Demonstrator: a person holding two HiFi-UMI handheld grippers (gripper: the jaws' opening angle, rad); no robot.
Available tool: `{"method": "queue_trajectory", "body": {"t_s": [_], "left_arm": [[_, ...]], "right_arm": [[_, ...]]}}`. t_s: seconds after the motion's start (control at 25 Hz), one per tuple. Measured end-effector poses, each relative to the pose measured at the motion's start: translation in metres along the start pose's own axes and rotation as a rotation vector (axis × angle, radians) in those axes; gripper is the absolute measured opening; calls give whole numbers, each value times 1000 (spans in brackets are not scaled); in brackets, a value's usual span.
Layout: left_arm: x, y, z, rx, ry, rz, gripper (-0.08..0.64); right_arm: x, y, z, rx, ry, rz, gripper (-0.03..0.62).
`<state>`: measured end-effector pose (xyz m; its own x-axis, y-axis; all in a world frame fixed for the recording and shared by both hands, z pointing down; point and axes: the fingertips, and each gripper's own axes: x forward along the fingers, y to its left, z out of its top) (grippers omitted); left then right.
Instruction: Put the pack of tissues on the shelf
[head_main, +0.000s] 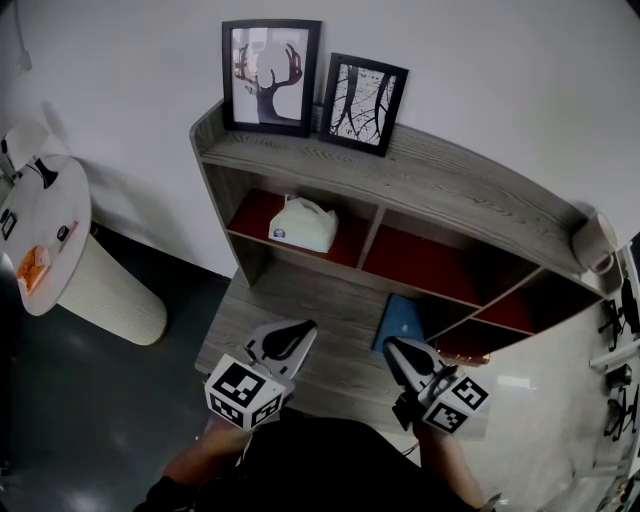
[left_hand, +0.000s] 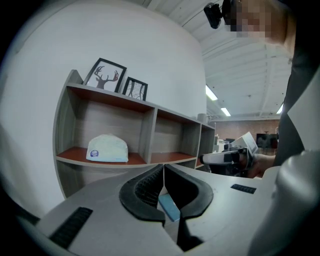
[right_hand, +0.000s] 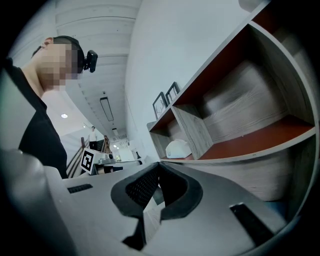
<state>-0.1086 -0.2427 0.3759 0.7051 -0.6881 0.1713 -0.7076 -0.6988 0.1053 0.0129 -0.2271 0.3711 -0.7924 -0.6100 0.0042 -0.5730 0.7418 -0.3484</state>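
Head view: grey wood-grain shelf (head_main: 300, 160) with red-lined compartments, set against a white wall. Deer print (head_main: 270, 75) and branch print (head_main: 362, 100), both framed, propped side by side on the top board. Pack of tissues (head_main: 303, 224), white, lying in the upper left compartment, well apart from both grippers. Blue flat item (head_main: 405, 322) on the lower board, just beyond the right gripper (head_main: 393, 347). Left gripper (head_main: 298, 330) low in front of the shelf, at the lower board's near edge. Round white table (head_main: 55, 210) at far left

Left gripper view: jaws pressed tip to tip, nothing clamped. Blue flat item glimpsed through the gap beneath the tips. Pack of tissues domed and upright on the red floor of the leftmost compartment, far ahead of the jaws. Right gripper at right, carried in a hand

Right gripper view: jaws closed together, nothing between them. Pack of tissues small in the far compartment, past a wooden divider. Left gripper in sight at lower left
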Motion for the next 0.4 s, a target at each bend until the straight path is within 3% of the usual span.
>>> {"method": "queue_trajectory", "body": {"t_s": [0.4], "left_arm": [[5, 4, 3, 5, -2, 9, 20]], "right_arm": [[0, -6, 5, -13, -3, -2, 18]]}}
